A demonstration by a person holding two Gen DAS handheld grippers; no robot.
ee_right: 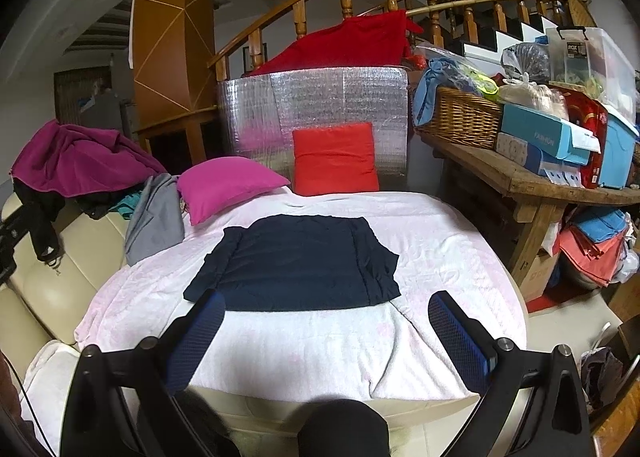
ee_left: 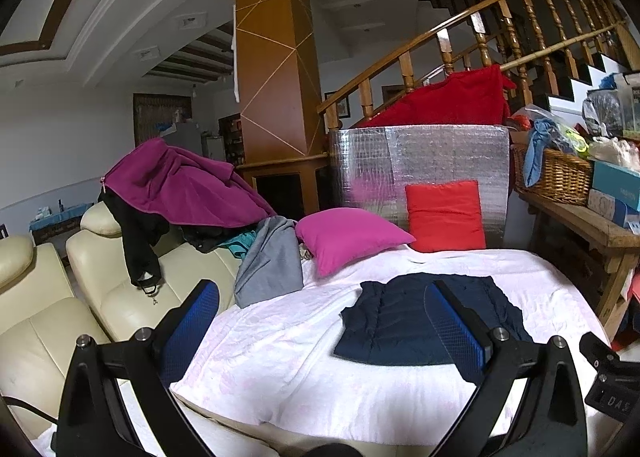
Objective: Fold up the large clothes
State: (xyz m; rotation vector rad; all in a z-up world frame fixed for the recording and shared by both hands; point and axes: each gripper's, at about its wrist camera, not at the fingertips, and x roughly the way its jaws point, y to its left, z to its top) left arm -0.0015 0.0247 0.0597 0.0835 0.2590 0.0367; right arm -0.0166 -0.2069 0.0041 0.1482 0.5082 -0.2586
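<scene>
A dark navy quilted garment lies folded into a rough rectangle on the pale pink blanket. In the left wrist view the same navy garment lies ahead, partly behind the right finger. My left gripper is open, held above the blanket's left side with nothing between its blue pads. My right gripper is open too, hovering just short of the garment's near edge and holding nothing.
A magenta pillow and a red pillow lean at the blanket's far end. A grey garment and a purple one drape the cream sofa. A wooden bench carries a wicker basket and boxes.
</scene>
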